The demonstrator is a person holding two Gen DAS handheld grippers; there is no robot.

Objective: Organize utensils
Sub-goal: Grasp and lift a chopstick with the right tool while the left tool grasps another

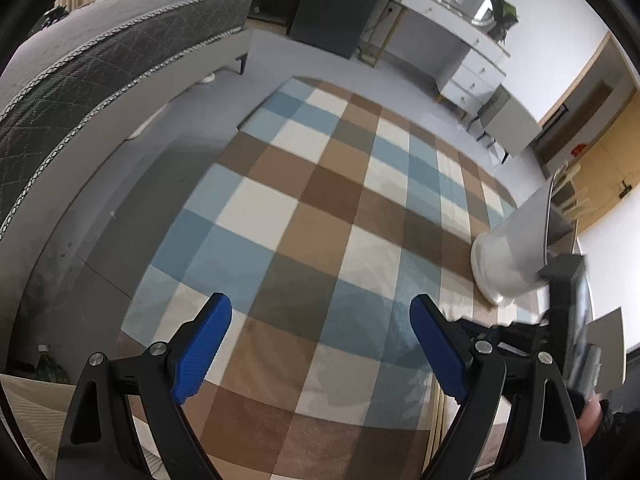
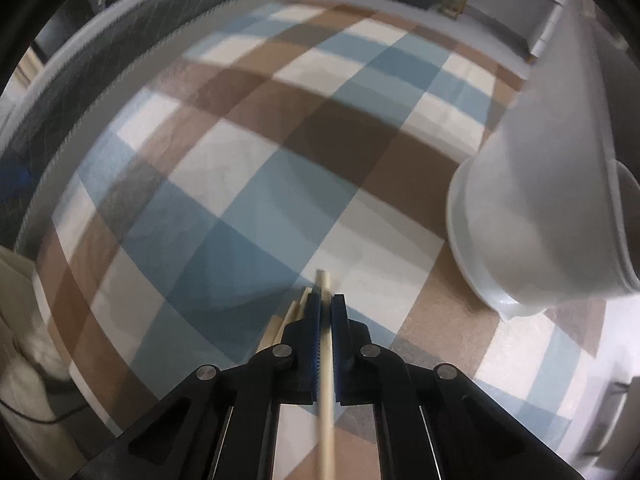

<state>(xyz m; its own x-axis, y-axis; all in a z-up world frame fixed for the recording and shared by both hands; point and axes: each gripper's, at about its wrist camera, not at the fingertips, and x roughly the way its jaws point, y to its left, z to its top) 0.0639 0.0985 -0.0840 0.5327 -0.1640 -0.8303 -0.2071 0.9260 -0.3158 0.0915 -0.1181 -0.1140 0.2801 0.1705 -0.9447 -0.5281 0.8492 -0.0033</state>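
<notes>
My right gripper is shut on a pale wooden chopstick that runs back between its blue pads, its tip just past them. Several more wooden sticks lie just left of the left finger, low over the rug. A white round table with a cone-shaped pedestal base stands to the right. My left gripper is open and empty above the checked rug, its blue pads wide apart. The same white table base shows at the right of the left wrist view, with wooden utensils on the tabletop behind it.
A blue, brown and cream checked rug covers the floor. A grey mattress on a bed frame runs along the left. A white desk with drawers and a dark cabinet stand at the far wall. The right gripper's body is at right.
</notes>
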